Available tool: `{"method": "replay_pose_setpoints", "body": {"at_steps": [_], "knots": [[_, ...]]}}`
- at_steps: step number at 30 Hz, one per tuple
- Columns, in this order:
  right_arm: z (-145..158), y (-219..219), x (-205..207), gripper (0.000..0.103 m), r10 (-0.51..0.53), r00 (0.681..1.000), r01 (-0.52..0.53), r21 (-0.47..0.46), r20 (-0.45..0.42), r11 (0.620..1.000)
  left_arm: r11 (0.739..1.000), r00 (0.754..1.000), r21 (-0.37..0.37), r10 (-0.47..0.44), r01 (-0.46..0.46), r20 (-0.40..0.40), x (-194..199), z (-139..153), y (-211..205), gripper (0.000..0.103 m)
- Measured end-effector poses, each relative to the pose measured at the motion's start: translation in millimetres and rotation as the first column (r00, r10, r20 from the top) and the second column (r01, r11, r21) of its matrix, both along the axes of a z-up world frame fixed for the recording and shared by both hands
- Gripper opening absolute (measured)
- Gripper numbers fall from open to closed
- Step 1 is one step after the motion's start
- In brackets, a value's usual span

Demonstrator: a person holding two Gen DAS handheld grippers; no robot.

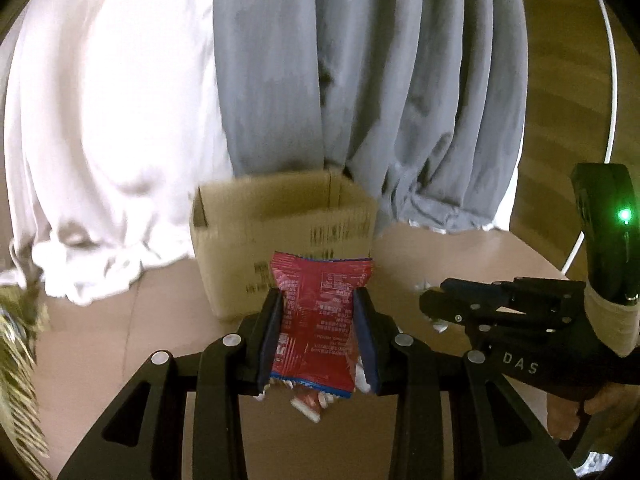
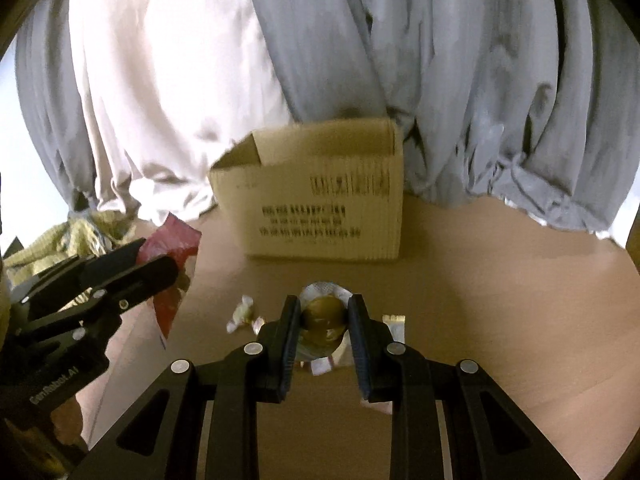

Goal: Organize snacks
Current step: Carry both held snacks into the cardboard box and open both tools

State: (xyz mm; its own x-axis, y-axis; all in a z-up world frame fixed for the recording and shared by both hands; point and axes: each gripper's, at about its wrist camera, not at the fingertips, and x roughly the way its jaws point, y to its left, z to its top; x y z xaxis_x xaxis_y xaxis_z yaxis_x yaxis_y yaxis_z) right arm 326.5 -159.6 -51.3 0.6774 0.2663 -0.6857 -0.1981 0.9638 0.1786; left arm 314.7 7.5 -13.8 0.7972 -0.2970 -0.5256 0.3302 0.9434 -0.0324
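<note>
Red snack packet [image 1: 320, 320] is pinched upright between the left gripper's [image 1: 319, 324] jaws, raised off the table [image 1: 460, 256] just before the open cardboard box [image 1: 280, 216], likely for dropping in. Right gripper [image 2: 324, 322] jaws clamp a round gold-wrapped snack [image 2: 323, 316]; loose candies [image 2: 242, 312] lie beside it.

Red packet [image 1: 320, 320] — tan box [image 1: 280, 216], grey curtain [image 1: 400, 80].
</note>
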Motion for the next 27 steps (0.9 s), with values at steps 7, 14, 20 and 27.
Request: {"method": "replay_pose_setpoints", "body": {"at_steps": [7,14,20,27], "knots": [[36.1,-3.1,12.7,0.026,-0.011,0.993,0.009,0.013,0.119,1.000,1.000,0.993,0.018,0.012,-0.015,0.114,14.4,36.8,0.3,0.035],[75.0,-4.0,33.6,0.026,-0.013,0.974,0.005,0.034,0.227,0.999,1.000,0.980,0.008,0.016,-0.018,0.199,35.2,70.2,2.6,0.035],[97.5,1.0,56.6,0.026,-0.008,0.956,0.000,0.029,0.294,1.000,0.999,0.976,-0.006,0.033,-0.033,0.216,59.6,86.1,6.9,0.035],[101.8,7.7,98.6,0.026,0.016,0.959,-0.026,0.032,0.284,0.999,0.999,0.987,-0.022,0.031,-0.028,0.156,100.3,86.1,11.4,0.035]]}}
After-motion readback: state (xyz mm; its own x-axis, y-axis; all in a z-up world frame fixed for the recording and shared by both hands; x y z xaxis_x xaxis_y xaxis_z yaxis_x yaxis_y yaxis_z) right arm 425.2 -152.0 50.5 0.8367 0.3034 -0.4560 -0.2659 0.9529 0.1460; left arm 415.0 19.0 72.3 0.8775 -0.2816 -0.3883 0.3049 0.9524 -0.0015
